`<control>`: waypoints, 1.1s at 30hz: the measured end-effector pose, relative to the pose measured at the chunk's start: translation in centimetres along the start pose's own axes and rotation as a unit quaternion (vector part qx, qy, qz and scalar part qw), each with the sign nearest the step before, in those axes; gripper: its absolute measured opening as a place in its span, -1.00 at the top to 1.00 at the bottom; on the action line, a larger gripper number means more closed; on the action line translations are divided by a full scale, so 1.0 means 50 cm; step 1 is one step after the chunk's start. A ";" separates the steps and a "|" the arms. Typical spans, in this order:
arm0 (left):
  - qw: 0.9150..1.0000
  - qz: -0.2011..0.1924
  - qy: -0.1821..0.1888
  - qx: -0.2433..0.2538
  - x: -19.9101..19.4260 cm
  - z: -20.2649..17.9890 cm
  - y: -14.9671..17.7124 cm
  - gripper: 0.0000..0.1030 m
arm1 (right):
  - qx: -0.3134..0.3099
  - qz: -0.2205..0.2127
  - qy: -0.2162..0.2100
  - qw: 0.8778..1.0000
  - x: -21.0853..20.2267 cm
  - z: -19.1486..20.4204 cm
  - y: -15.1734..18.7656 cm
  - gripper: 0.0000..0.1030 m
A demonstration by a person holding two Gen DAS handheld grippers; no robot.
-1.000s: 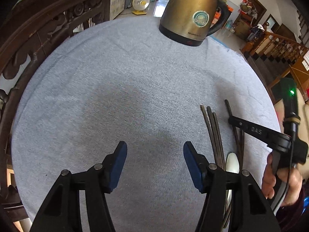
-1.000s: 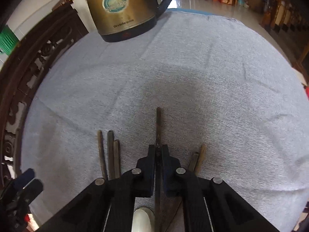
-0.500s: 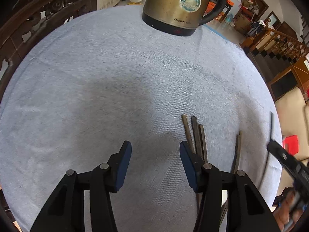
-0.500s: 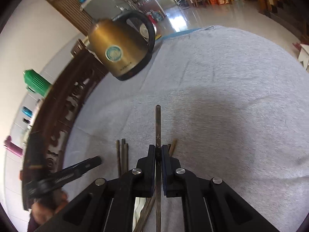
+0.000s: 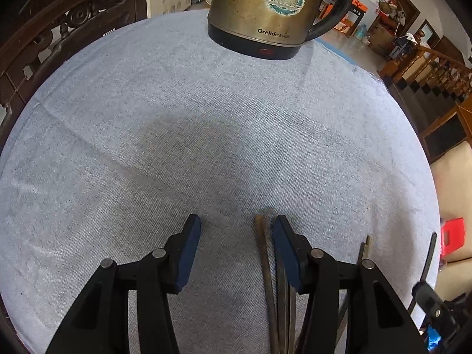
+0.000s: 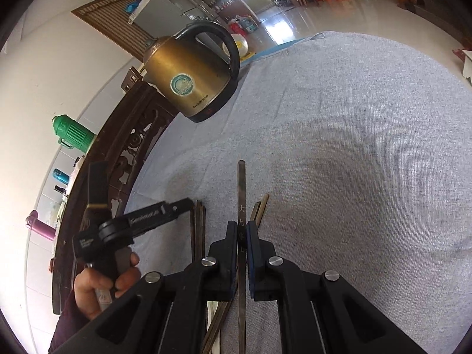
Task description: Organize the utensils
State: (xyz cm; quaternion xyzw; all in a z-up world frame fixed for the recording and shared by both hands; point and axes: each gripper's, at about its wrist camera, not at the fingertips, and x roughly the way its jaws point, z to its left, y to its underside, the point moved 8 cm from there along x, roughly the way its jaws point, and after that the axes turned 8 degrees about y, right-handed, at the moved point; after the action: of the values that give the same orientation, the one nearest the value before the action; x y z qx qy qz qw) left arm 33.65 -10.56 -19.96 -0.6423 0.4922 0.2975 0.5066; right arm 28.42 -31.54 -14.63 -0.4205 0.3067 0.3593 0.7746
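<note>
Over the grey cloth my left gripper [image 5: 236, 221] stands open, pointing steeply down. A bundle of three dark chopsticks [image 5: 265, 259] lies on the cloth by its right finger, with one tip just inside the gap and no pad pressing on it. My right gripper [image 6: 242, 227] is shut on a single dark chopstick [image 6: 241, 183], which is held up off the cloth and sticks out forward past the fingers. The right wrist view also shows the left gripper [image 6: 183, 206], a hand on its handle, above the three chopsticks [image 6: 199, 227]. Two more chopsticks [image 6: 261, 206] lie just right of them.
A brass electric kettle [image 5: 265, 8] stands at the far side of the round cloth-covered table [image 5: 206, 118]. A carved wooden chair back [image 5: 73, 20] rises along the left edge. The table's right edge drops toward a beige seat [image 5: 454, 177].
The left gripper has moved toward the kettle and over the three chopsticks, its jaws a little narrower. The right gripper has lifted its chopstick off the cloth and swung away to the right.
</note>
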 end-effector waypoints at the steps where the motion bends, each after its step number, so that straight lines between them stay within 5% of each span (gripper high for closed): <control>1: 1.000 -0.002 -0.003 0.004 0.000 -0.005 0.000 0.00 | -0.001 0.000 0.000 1.000 -0.003 0.003 0.003 0.87; 4: 0.999 -0.011 -0.032 0.025 0.003 -0.008 0.002 0.41 | -0.001 0.000 0.001 1.000 -0.013 0.010 0.009 0.87; 7: 0.999 -0.013 -0.014 0.036 -0.005 -0.005 0.014 0.87 | -0.003 -0.003 0.001 1.000 -0.031 0.021 0.015 0.87; 12: 0.999 -0.001 -0.003 0.040 -0.024 0.015 0.045 0.90 | -0.017 -0.009 0.005 1.000 -0.069 0.048 0.035 0.87; 19: 0.997 -0.063 0.008 0.041 -0.148 0.056 0.062 0.92 | -0.053 -0.050 0.014 0.997 -0.152 0.106 0.068 0.87; 33: 0.962 -0.251 0.048 0.095 -0.523 -0.003 0.120 0.93 | -0.100 -0.243 0.011 0.965 -0.389 0.259 0.116 0.87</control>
State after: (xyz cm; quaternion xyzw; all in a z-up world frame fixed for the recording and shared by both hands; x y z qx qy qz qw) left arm 19.18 -2.05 0.97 -0.7076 0.3649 0.0809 0.5997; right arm 15.18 -23.82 3.92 -0.5619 0.1659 0.1847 0.7891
